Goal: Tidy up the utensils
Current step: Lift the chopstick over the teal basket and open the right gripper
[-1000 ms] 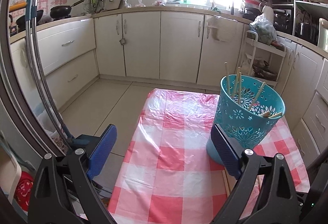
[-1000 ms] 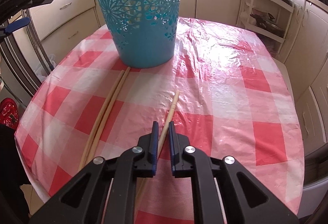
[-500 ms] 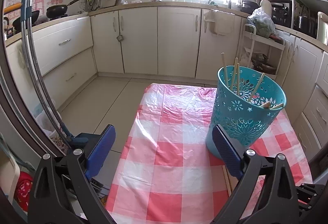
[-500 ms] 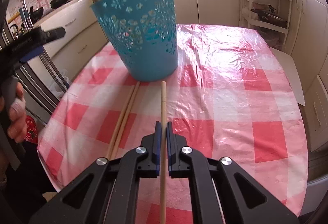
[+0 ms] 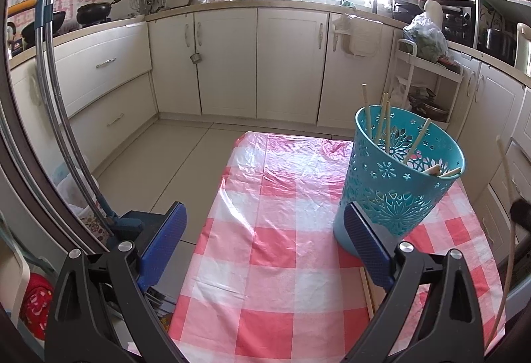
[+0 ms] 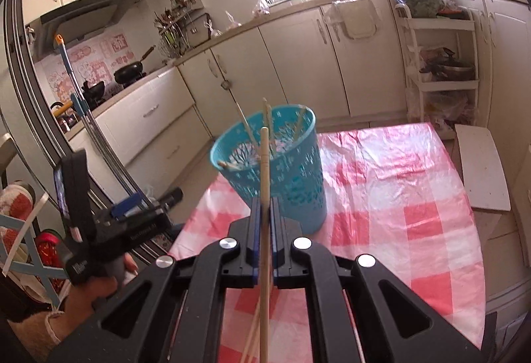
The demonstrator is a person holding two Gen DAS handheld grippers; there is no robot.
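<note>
Now the right gripper (image 6: pixel 264 207) is up off the table, its blue pads pressed together on a single wooden chopstick (image 6: pixel 264 170) that runs straight out between them, its far end showing in front of the rim of the teal basket (image 6: pixel 292 183). The basket stands upright on the red-and-white checked tablecloth (image 6: pixel 415 197) and already has several chopsticks leaning inside it. Two more chopsticks (image 6: pixel 252 329) lie on the cloth below the gripper, partly hidden by its frame. Over at the near edge of the table the left gripper (image 5: pixel 265 250) hangs with its jaws spread wide and nothing between them, the basket just beyond its right pad. From that side, the lifted chopstick shows as a thin pale line at the far right edge.
</note>
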